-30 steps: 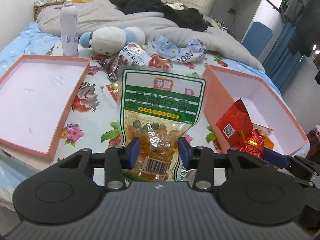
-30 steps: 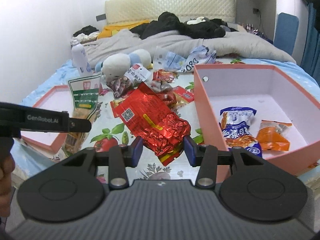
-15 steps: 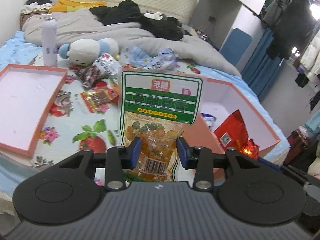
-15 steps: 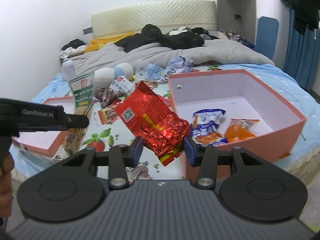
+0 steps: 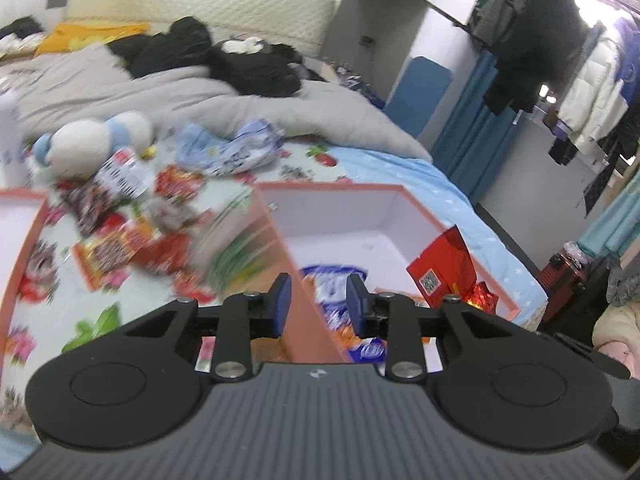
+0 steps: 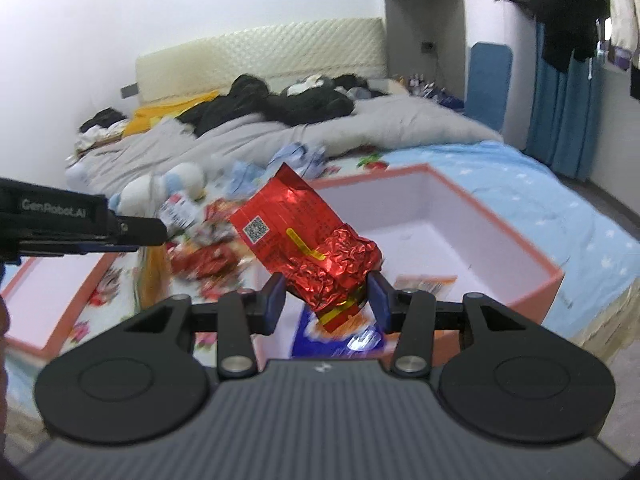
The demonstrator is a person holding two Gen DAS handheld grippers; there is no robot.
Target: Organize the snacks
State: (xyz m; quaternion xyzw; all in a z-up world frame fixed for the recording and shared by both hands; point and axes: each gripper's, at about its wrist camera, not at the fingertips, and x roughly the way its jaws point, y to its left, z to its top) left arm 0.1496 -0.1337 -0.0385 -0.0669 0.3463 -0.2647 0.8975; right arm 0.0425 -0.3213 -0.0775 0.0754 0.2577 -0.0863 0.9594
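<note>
Holding the red foil packet by its crumpled lower end, the right gripper has both pads clamped on it. The packet sits mid-frame in the right wrist view, tilted up to the upper left, over the near wall of the deep pink box.

For a good drop we carry it further over the bare white floor of the box, upper right of centre. We let go only once the whole packet is past the wall. It is long and stiff at the top, so in our judgement a low release keeps it from tipping back out. A blue packet and an orange packet already lie in the box near the bottom of the frame, so we aim beside them, not on top.

The left gripper has nothing between its pads; its jaws are closing on air, straddling the box wall in its own view. A green-and-orange bag shows as a blur just left of that wall, and we cannot tell whether it ends up inside the box.

Loose snacks wait on the floral sheet at left, with a shallow pink tray at the left edge.
</note>
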